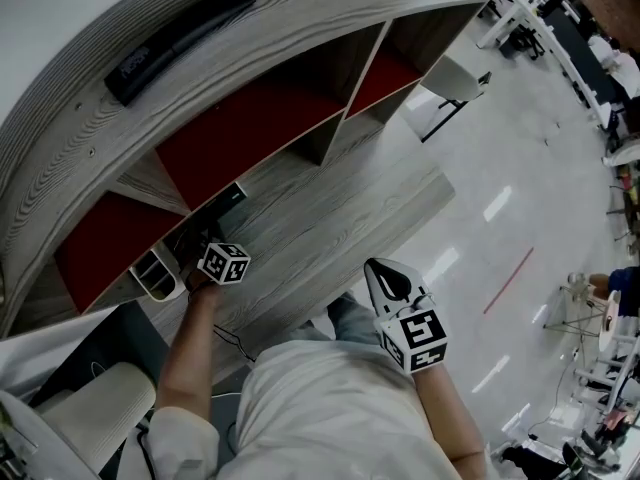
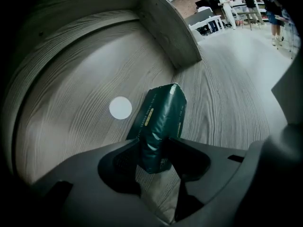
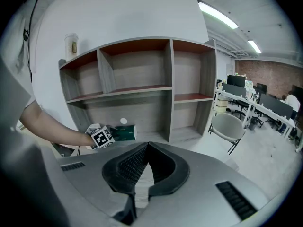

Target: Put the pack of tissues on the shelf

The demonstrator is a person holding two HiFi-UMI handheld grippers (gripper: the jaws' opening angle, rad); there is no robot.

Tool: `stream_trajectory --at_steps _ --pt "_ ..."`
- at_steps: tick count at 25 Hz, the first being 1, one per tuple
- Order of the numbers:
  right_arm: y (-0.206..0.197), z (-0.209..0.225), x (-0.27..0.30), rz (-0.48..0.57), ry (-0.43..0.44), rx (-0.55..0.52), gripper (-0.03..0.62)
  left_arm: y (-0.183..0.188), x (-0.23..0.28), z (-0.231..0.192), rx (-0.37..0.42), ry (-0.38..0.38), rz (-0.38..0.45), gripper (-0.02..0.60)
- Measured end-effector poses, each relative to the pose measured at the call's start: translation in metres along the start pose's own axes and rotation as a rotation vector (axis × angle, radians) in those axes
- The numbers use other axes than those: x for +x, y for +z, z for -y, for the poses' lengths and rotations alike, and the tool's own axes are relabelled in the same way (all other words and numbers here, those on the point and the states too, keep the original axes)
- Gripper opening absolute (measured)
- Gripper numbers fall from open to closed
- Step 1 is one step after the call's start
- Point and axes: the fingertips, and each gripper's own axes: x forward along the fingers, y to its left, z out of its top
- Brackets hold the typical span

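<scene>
1. Left gripper (image 2: 152, 149): the jaws are closed partway on the pack of tissues (image 2: 158, 122). Both pads press on its sides close to the near end, and the soft dark green wrapper is dented where they bite.
2. The pack sticks out ahead of the jaws, long side running away from the camera and leaning slightly to the right.
3. Pack location: inside the wide lower-left bay of the shelf (image 3: 142, 86), to the left of the upright divider (image 2: 170, 30). Cannot tell whether its underside touches the board below.
4. A white round spot (image 2: 120, 107) sits on the wood panel just left of the pack in the left gripper view. In the right gripper view the spot shows on the bay's back panel, just above the pack.
5. A bare forearm (image 3: 52, 126) reaches in from the left to the left gripper.
6. Right gripper (image 3: 146, 144): the jaw tips meet and nothing is between them. It is held well back from the shelf, close to the person's body, and faces the shelf front.
7. Shelf: grey wood grain with red-brown inner faces. Three bays across the top row; one wide and one narrow bay in each row below.
8. On the shelf top: a small cup (image 3: 71, 44) at the left end and a long dark bar (image 1: 175, 38).
9. A pale chair (image 3: 229, 126) stands on the floor to the right of the shelf.
</scene>
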Motion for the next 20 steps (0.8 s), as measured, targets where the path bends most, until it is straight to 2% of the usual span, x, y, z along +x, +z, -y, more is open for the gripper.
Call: stream_trajectory --at_steps 6,13,14,18,20 --pt "0.002 -0.005 0.004 0.0 0.016 -0.006 0.028 0.001 -0.002 0.0 -0.017 -0.001 0.0 0.196" --pt "0.008 -0.013 0.01 0.005 0.064 -0.031 0.028 -0.005 -0.016 -0.004 -0.138 -0.047 -0.07 0.216" --pt "0.009 -0.014 0.012 0.006 0.075 -0.037 0.028 -0.006 -0.022 -0.005 -0.152 -0.052 -0.075 0.207" --pt "0.02 -0.022 0.02 0.025 0.134 -0.063 0.028 -0.007 -0.051 -0.011 -0.257 -0.069 -0.065 0.065" --pt "0.027 -0.028 0.024 0.038 0.169 -0.077 0.028 -0.006 -0.069 -0.014 -0.327 -0.091 -0.05 0.027"
